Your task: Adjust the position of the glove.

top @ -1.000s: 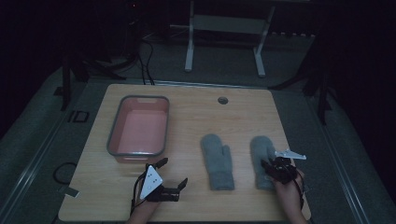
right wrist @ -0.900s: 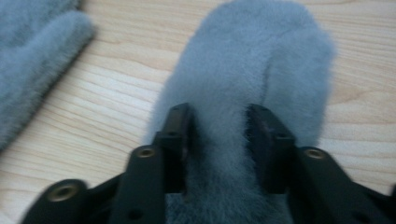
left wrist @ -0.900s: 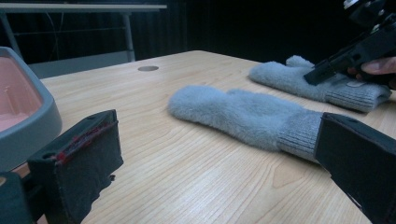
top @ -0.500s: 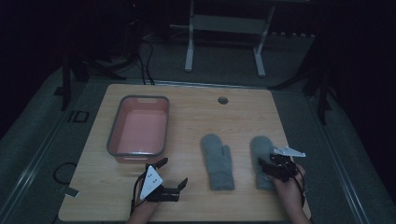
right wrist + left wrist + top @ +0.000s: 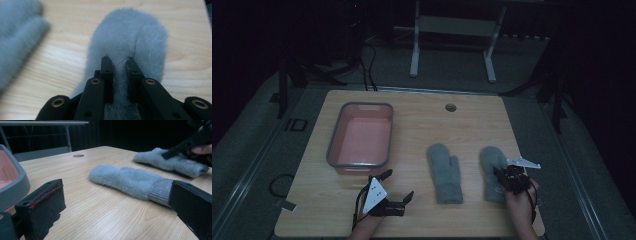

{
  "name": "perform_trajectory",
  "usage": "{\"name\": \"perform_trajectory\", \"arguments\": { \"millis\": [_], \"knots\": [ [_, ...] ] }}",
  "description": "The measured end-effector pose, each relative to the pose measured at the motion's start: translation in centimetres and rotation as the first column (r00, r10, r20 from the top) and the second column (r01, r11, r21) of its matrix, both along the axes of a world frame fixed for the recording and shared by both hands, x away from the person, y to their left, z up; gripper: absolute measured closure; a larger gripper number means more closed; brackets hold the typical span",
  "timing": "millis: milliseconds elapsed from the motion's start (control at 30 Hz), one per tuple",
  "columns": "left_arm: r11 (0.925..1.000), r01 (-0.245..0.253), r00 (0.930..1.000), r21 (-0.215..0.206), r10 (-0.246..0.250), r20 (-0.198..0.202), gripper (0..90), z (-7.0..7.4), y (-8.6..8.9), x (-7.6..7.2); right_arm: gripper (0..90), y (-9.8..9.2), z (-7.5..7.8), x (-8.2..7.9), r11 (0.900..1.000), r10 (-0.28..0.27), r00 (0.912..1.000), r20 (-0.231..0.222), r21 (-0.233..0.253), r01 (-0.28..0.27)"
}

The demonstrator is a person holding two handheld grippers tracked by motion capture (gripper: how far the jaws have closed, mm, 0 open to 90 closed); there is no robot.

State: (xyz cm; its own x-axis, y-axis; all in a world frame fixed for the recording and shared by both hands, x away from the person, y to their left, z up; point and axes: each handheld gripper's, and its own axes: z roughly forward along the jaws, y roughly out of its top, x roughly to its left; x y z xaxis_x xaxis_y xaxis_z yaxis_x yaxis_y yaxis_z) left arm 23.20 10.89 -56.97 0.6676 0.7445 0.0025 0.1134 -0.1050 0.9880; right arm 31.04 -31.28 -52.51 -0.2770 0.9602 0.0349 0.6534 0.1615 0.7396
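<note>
Showing a wooden worktop (image 5: 422, 115) that carries, from largest to smallest, a grey-rimmed pink tub (image 5: 361, 135) at its left and two grey fleece mittens lying flat, side by side but apart, toward its right. The right gripper (image 5: 119, 67) rests on the right mitten (image 5: 493, 172), its fingers (image 5: 107, 65) closed onto a narrow ridge of pile along the middle of the mitten; the mitten is not yet raised from the wood. The left gripper (image 5: 396, 187) lies low near the front edge, just before the tub, its fingers (image 5: 45, 202) spread wide and holding nothing, with the left mitten (image 5: 127, 181) between them farther off.

Probable faults, in order of consequence:
(1) The pinch appears to take fleece more than fabric; on lifting, the pile may slide out and the mitten fall back to the worktop.
(2) A grasp at mid-length leaves cuff and tip hanging; in a carry toward the tub the drooping ends may brush the left mitten or catch on the tub's rim.
(3) The right gripper's route to the tub passes over the left gripper, so the two may meet if the left one is not drawn aside.
</note>
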Motion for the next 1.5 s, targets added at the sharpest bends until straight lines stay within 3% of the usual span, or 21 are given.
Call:
{"name": "perform_trajectory", "arguments": {
  "millis": [67,267,300,433,700,833,967,1133,1200,1300,1367,1500],
  "knots": [
    [1.0000,0.001,1.0000,-0.003,-0.001,-0.002,1.3,0.0,0.0,0.0,80.2,0.6,0.8,-0.1,1.000,-0.006,0.9999,0.012,0.026,0.006],
    [1.0000,0.005,1.0000,0.002,-0.005,-0.001,1.2,0.0,0.0,0.0,80.3,3.7,2.9,-0.3,0.999,0.005,0.9997,0.024,0.045,-0.006],
    [1.0000,0.003,1.0000,-0.003,-0.003,-0.004,1.3,0.0,0.0,0.0,80.3,5.0,3.5,-0.4,0.999,0.024,0.9994,0.026,0.047,-0.025],
    [0.9999,-0.005,1.0000,-0.010,0.005,-0.007,1.2,0.0,0.1,0.1,80.3,6.9,4.3,-0.5,0.998,0.048,0.9979,0.043,0.027,-0.049],
    [1.0000,-0.003,1.0000,-0.005,0.003,-0.004,1.2,0.0,0.1,0.0,80.2,11.8,5.4,-0.2,0.991,0.125,0.9914,0.039,0.050,-0.127],
    [1.0000,0.002,1.0000,-0.003,-0.002,-0.006,1.2,0.0,0.1,0.1,80.1,14.2,5.2,-0.2,0.984,0.173,0.9846,0.024,0.036,-0.174],
    [1.0000,0.006,0.9999,-0.008,-0.006,-0.011,1.3,0.0,0.2,0.1,80.0,15.4,4.6,-0.3,0.979,0.200,0.9798,0.002,0.028,-0.200],
    [0.9999,0.009,0.9999,-0.010,-0.009,-0.013,1.2,0.0,0.1,0.1,79.8,15.9,3.5,0.0,0.979,0.202,0.9790,-0.024,0.028,-0.202],
    [0.9999,0.009,0.9999,-0.009,-0.009,-0.011,1.3,0.0,0.1,0.1,79.6,16.1,3.3,0.0,0.979,0.205,0.9787,-0.020,0.004,-0.205],
    [0.9999,0.009,0.9999,-0.008,-0.009,-0.010,1.2,0.0,0.1,0.1,79.5,16.1,2.6,0.3,0.976,0.218,0.9749,-0.047,0.035,-0.216],
    [0.9999,0.009,0.9999,-0.007,-0.009,-0.010,1.2,0.0,0.1,0.1,78.8,16.2,2.1,0.4,0.975,0.223,0.9731,-0.056,0.027,-0.222],
    [0.9999,0.008,0.9999,-0.012,-0.008,-0.013,1.3,0.0,0.2,0.1,72.4,16.4,1.2,0.7,0.974,0.227,0.9700,-0.086,0.005,-0.228]
  ]
}}
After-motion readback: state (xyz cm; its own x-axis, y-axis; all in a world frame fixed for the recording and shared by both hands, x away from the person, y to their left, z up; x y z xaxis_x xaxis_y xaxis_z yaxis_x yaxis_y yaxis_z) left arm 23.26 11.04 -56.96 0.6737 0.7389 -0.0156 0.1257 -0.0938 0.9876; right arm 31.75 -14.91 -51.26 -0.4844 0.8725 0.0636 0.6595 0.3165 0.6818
